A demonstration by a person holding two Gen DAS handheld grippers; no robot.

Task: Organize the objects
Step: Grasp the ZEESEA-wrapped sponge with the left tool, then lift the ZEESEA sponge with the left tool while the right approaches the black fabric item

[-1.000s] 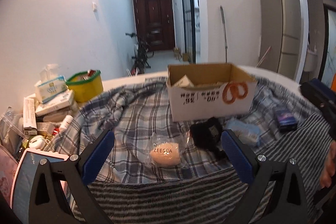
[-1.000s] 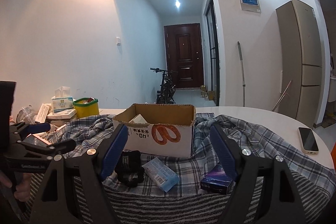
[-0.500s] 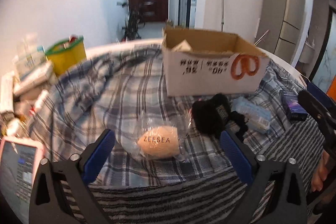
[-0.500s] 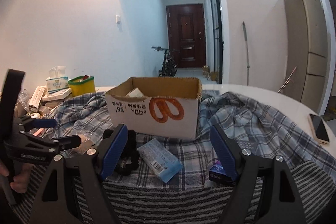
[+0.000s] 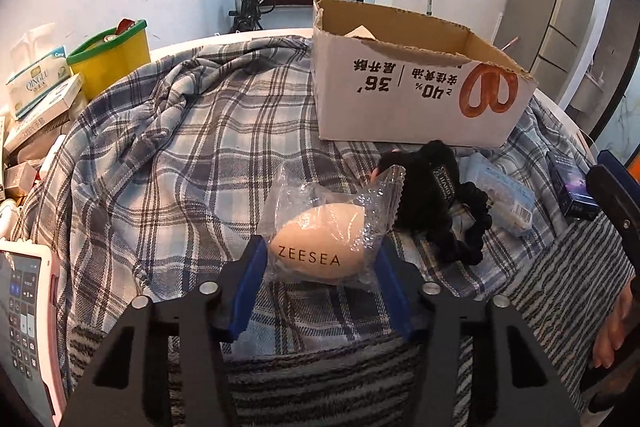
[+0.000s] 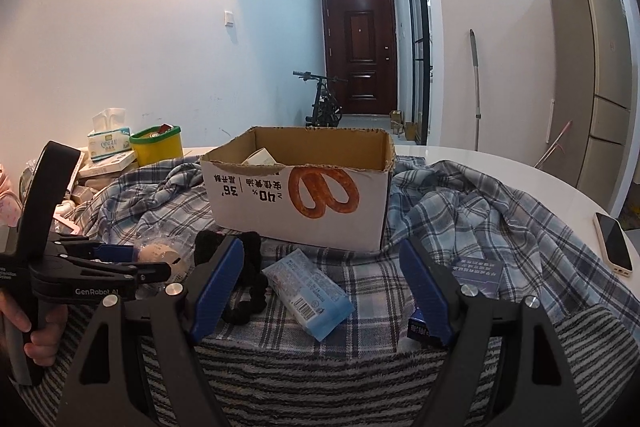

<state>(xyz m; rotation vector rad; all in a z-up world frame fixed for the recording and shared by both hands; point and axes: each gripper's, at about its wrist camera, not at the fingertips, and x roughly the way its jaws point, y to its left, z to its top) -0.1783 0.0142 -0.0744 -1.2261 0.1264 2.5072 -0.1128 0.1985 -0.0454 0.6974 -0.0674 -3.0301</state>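
Since a second ago the left hand-held gripper (image 5: 320, 267) has been dropping toward the plaid cloth (image 5: 180, 155) and closing, and its blue pads are now pinching the bagged ZEESEA sponge (image 5: 320, 247). The pickup is finishing; next is probably lifting it over the near wall of the cardboard box (image 5: 400, 107) just behind, clearing the black scrunchie (image 5: 440, 203) beside it. The right hand-held gripper (image 6: 324, 283) is hovering half open and empty over the blue packet (image 6: 308, 291), with free worktop (image 6: 520, 163) lying further right.

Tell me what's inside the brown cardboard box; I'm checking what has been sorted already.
Inside the brown cardboard box, only the corner of one pale, flat packet shows near its left wall. The front wall hides the box floor, so anything lower down cannot be seen.
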